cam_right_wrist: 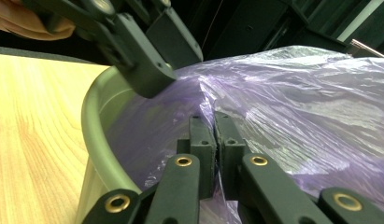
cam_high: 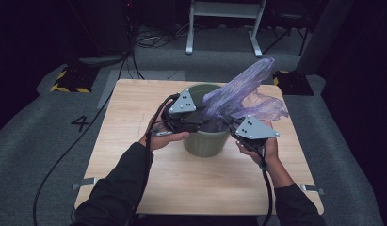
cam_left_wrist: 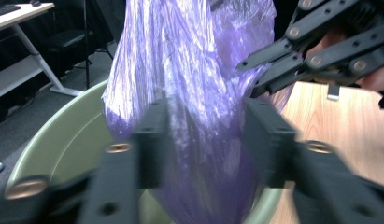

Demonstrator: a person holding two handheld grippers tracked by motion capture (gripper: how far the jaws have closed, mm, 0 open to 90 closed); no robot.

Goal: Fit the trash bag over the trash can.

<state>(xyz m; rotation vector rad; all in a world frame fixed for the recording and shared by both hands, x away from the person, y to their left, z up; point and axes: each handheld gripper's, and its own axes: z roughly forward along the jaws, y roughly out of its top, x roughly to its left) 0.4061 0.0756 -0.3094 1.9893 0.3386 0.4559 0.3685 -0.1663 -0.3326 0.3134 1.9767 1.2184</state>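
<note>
A purple plastic bag (cam_high: 238, 94) is being fitted into a green bin (cam_high: 205, 141) that stands in the middle of a wooden table (cam_high: 134, 155). Much of the bag billows up and away over the far rim, while its lower part hangs inside the bin.

The right gripper (cam_right_wrist: 214, 140) has its jaws pressed together on a pinch of the film, right at the near rim. The left gripper (cam_left_wrist: 203, 140) straddles a gathered bunch of the bag with its jaws at a middling width; the film sits between the pads, but whether they actually bite on it I cannot tell (the left gripper view is blurred there).

To do this step well, I judge the pinched edge should stay low against the rim as an anchor, while the left gripper takes a firm hold on one layer only, not the whole bunch. Then draw the two grips apart gently, so the mouth opens without tearing the thin film or tipping the light bin
</note>
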